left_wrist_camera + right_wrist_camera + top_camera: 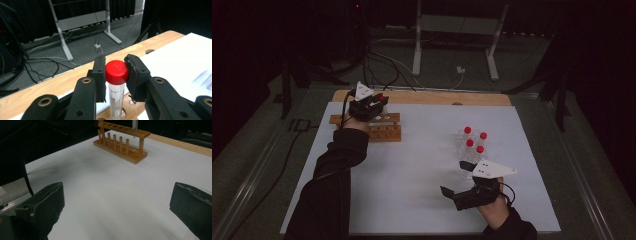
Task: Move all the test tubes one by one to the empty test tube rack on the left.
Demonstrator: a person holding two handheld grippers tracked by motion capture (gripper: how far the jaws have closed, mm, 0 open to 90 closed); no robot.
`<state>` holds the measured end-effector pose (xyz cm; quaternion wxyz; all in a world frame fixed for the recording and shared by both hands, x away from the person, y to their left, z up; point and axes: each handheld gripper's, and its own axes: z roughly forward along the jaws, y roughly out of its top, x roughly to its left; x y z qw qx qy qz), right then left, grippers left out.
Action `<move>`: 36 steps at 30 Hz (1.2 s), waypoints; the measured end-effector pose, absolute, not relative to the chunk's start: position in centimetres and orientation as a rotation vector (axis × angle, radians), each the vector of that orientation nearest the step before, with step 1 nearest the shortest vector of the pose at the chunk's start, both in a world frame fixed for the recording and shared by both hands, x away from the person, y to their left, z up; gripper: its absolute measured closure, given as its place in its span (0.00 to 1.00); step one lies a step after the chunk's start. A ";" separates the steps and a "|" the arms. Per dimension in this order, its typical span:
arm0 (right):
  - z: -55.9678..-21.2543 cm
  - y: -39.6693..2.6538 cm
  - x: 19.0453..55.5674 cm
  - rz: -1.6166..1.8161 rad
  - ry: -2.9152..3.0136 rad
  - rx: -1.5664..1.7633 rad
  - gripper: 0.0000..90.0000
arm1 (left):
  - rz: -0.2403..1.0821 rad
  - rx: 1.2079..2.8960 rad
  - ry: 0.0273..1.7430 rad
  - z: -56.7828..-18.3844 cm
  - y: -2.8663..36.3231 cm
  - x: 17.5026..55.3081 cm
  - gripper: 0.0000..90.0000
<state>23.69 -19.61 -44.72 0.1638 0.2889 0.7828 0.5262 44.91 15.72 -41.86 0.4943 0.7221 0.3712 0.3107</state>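
Note:
A clear tube with a red cap (116,72) stands upright between my left gripper's jaws, its lower end in a hole of the wooden rack (130,110). My left gripper (115,75) is shut on that cap. In the high view the left gripper (371,104) hovers over the wooden rack (377,127) at the table's far left. My right gripper (457,179) rests low near the front right, jaws wide apart with nothing between them. In the right gripper view the rack (121,141) stands far ahead with the tube (135,126) entering its right end.
Several red-capped tubes (473,142) stand grouped just beyond the right gripper. A white sheet (412,170) covers the wooden table (432,97). A metal stand's legs (452,45) and cables lie on the floor behind the table.

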 end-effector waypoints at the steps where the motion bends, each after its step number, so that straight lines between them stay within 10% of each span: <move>1: -44.7 -19.6 23.7 1.503 2.232 0.823 0.00 | 0.757 1.754 0.902 -42.1 15.7 44.9 0.80; 36: -44.3 -20.1 23.8 1.537 2.237 0.844 0.00 | 0.674 1.857 0.930 -44.7 15.5 45.1 0.76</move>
